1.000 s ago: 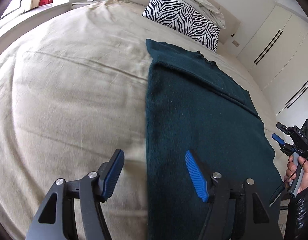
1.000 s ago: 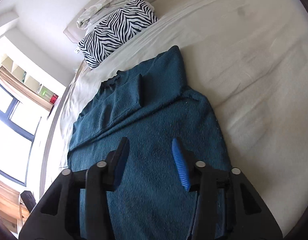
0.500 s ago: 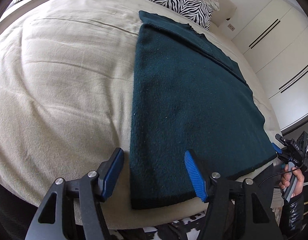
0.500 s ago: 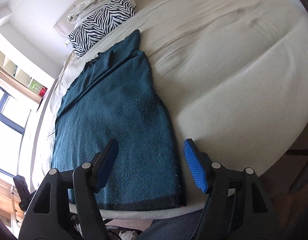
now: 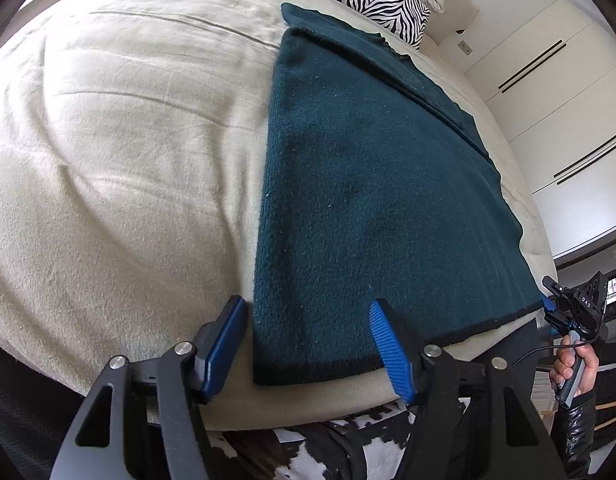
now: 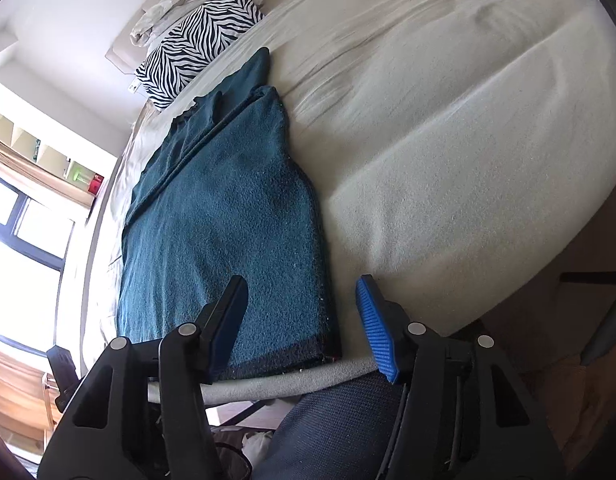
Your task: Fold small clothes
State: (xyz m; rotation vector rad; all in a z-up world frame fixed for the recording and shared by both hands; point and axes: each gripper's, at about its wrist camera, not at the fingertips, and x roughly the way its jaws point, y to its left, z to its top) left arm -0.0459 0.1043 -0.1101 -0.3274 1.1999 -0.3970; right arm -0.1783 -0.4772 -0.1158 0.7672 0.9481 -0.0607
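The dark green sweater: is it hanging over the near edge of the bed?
No, the sweater lies flat on the bed, its dark hem stopping just short of the near edge.

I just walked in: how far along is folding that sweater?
The sweater lies lengthwise-folded on the bed, a sleeve tucked across it. Both grippers, left and right, straddle its near corners; the right's jaws have just been closing. Nothing is gripped yet. The end-to-end fold remains.
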